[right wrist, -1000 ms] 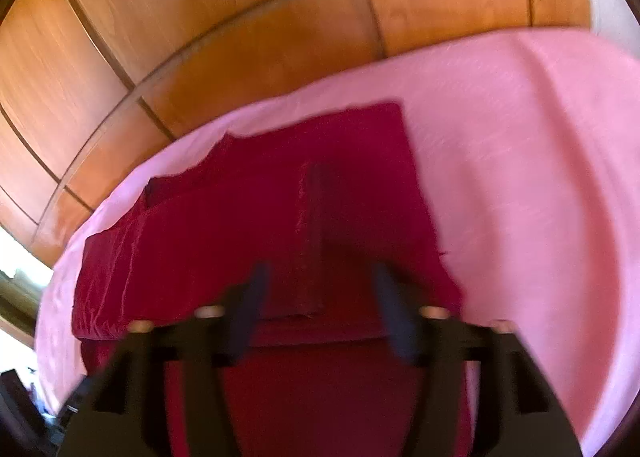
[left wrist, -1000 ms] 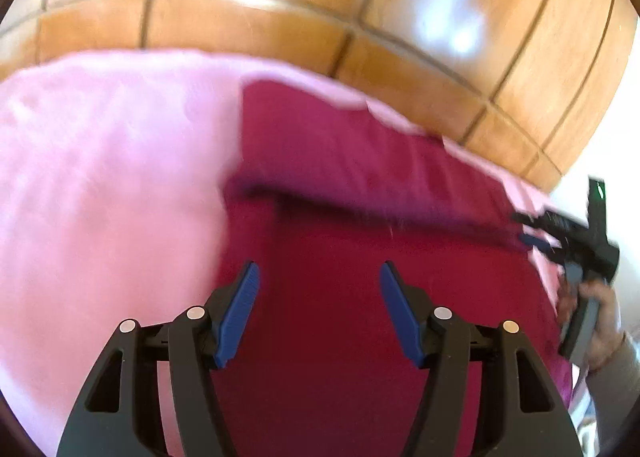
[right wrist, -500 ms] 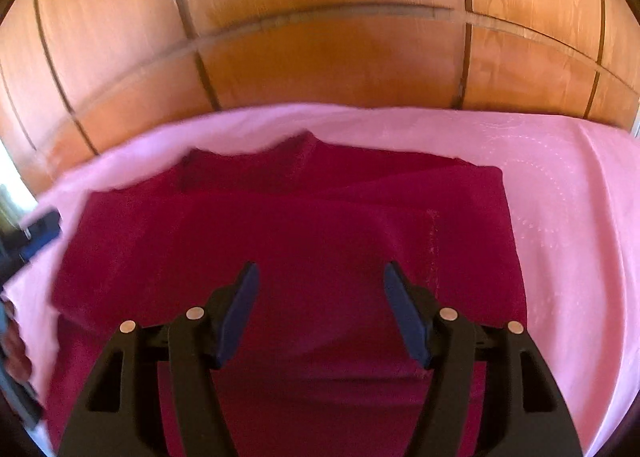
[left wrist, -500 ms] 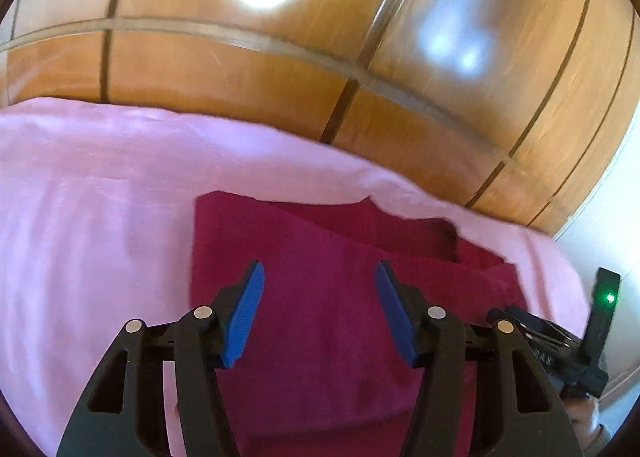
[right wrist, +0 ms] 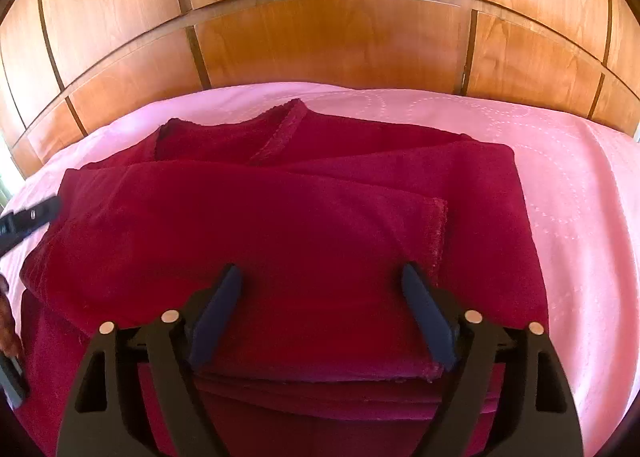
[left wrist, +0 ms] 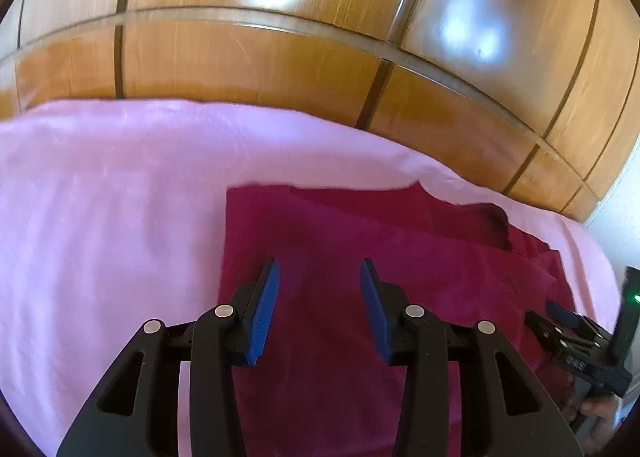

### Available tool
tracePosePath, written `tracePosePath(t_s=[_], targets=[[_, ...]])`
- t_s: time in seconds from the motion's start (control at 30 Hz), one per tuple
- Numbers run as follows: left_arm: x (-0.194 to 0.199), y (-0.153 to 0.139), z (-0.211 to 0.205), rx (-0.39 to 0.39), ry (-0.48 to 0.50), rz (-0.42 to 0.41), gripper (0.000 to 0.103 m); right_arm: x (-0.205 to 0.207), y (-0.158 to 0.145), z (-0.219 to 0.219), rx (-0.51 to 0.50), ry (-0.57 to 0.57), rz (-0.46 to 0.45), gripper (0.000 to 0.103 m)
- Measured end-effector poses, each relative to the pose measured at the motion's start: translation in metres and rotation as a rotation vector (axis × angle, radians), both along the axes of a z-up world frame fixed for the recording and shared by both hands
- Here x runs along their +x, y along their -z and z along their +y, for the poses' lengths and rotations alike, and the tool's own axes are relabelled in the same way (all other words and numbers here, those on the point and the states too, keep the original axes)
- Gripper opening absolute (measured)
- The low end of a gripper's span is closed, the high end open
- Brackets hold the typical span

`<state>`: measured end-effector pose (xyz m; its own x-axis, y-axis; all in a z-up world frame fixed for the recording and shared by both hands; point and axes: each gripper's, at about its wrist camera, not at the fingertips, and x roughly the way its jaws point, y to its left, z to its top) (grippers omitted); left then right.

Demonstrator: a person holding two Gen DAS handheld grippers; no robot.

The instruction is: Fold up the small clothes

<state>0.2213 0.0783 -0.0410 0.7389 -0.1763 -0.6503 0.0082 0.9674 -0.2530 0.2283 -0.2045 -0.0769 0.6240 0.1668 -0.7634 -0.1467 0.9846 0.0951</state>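
A dark red knit garment (right wrist: 280, 225) is lying folded on a pink bedspread (right wrist: 568, 193) that is covering the bed, in front of a panelled, glossy brown wooden wardrobe (right wrist: 328, 37). The garment's long axis is running left to right across the bed, roughly parallel to the wardrobe. Its trimmed neckline (right wrist: 284, 129) is pointing towards the wardrobe, while a folded-over layer is lying on top with its hemmed edge (right wrist: 440, 233) facing the right side.

The left gripper (left wrist: 318, 299) is hovering over the garment's left portion (left wrist: 360, 257), its blue-padded jaws standing wide apart and holding nothing. The right gripper (right wrist: 320, 313) is sitting low over the garment's near edge, jaws spread wide, the fabric passing between them without being pinched. In the left wrist view the right gripper (left wrist: 560, 321) is showing beside the garment's right end.
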Motion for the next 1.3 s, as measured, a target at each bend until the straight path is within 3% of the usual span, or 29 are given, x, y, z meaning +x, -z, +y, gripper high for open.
tracePosePath(t_s=[0.1,0.17,0.3,0.4,0.53,0.67,0.8,0.87,1.0,1.03,1.07,1.1,1.23,1.3], targets=[[0.028,0.004,0.003,0.012,-0.021,0.033,0.041,0.002,0.001,0.004,-0.014,-0.002,0.001,0.086],[0.048,0.019,0.001,0.038,-0.021,0.1,0.041,0.002,0.001,0.003,-0.011,-0.004,0.001,0.087],[0.043,0.024,0.0,0.068,-0.032,0.074,0.041,0.004,0.002,0.001,0.001,-0.006,0.0,0.088],[0.023,0.012,0.006,0.083,-0.076,0.057,0.041,0.004,0.002,0.001,0.001,-0.007,-0.001,0.088],[-0.028,-0.004,-0.007,0.116,-0.029,-0.026,0.056,0.004,0.002,0.001,0.003,-0.007,-0.002,0.089],[-0.049,0.021,-0.02,0.155,0.01,0.077,0.057,0.004,0.002,0.002,-0.003,-0.008,0.0,0.089],[-0.043,0.026,-0.022,0.177,0.0,0.096,0.058,0.005,-0.001,0.006,-0.039,-0.003,0.007,0.092],[-0.047,0.021,-0.022,0.185,-0.004,0.088,0.058,0.001,-0.006,0.01,-0.068,-0.006,0.021,0.101],[-0.071,0.011,-0.016,0.162,-0.003,0.074,0.058,-0.022,-0.014,0.008,-0.059,0.005,0.021,0.101],[-0.079,0.008,-0.014,0.155,0.0,0.065,0.061,-0.031,-0.018,0.005,-0.039,0.007,0.015,0.101],[-0.091,0.005,-0.014,0.155,-0.003,0.055,0.071,-0.038,-0.02,0.003,-0.025,0.011,0.014,0.101],[-0.102,0.003,-0.011,0.154,-0.015,0.04,0.073,-0.045,-0.02,0.0,-0.015,0.014,0.023,0.101],[-0.133,0.002,-0.007,0.124,-0.018,0.03,0.073,-0.076,-0.008,-0.008,-0.018,0.023,0.091,0.101],[-0.148,0.004,-0.006,0.131,-0.026,0.028,0.073,-0.092,-0.007,-0.009,-0.023,0.018,0.081,0.101]])
